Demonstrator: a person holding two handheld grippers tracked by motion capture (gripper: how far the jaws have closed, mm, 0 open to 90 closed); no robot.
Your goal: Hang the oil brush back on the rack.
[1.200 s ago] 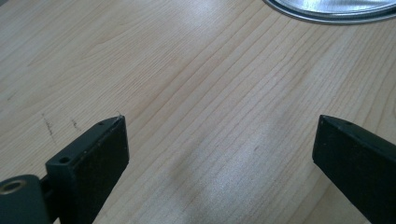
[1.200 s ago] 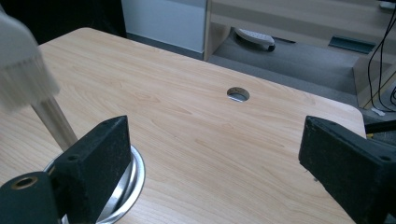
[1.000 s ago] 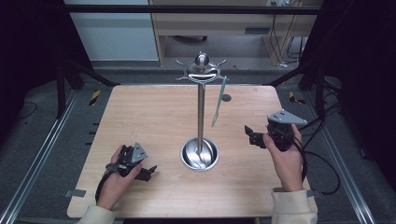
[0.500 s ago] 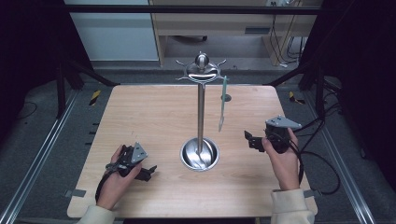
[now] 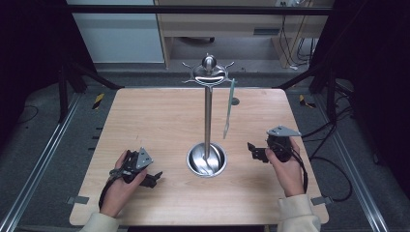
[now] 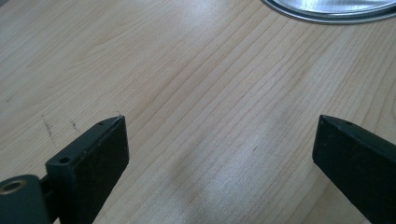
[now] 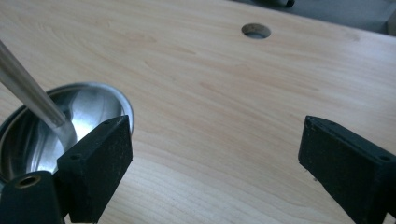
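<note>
A utensil [image 5: 228,108] hangs from the stand [image 5: 208,113] at its 3 o'clock hook, so the hanging looks done; left gripper [image 5: 153,179] and right gripper [image 5: 252,149] rest spread and empty at the base's 8 and 3 o'clock.

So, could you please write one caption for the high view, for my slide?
Two hand-held grippers, left and right, rest open either side of a steel stand with a hanging utensil.
</note>
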